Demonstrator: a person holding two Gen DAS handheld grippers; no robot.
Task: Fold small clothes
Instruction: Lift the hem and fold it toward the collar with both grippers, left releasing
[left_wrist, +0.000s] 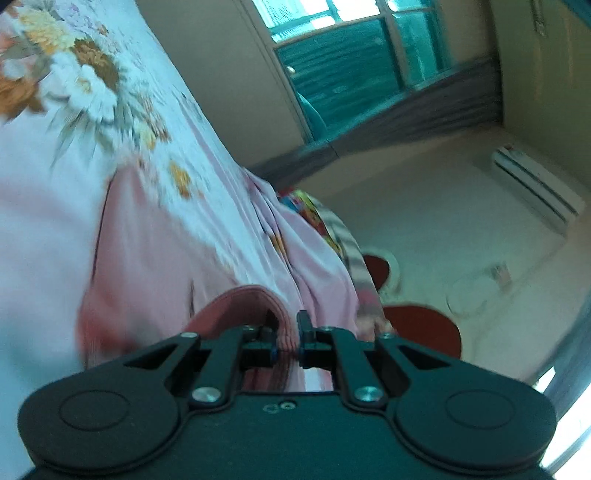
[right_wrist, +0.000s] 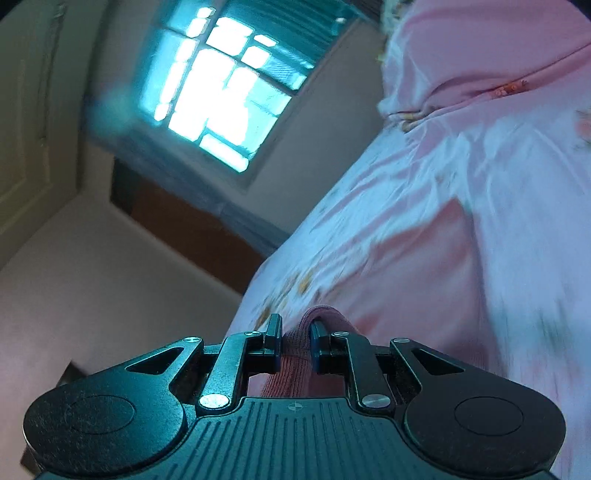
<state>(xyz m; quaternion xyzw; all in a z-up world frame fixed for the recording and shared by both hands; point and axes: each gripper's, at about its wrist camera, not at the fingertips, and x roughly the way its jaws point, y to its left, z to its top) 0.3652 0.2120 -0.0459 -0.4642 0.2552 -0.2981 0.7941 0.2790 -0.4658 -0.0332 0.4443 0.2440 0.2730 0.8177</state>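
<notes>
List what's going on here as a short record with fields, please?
setting: bedroom, window behind
surface: floral bedsheet
item: pink garment
left gripper: shut on the garment's edge
right gripper: shut on a ribbed fold of the garment
picture: tilted and blurred
fold: none visible yet

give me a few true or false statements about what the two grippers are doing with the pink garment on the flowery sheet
1. The left gripper is shut on the pink garment. True.
2. The right gripper is open and holds nothing. False: its fingers pinch a ribbed pink edge of the garment.
3. A sheet with a flower print lies behind the garment. True.
4. A window shows in both wrist views. True.
5. The garment is blue denim. False: it is pink.
</notes>
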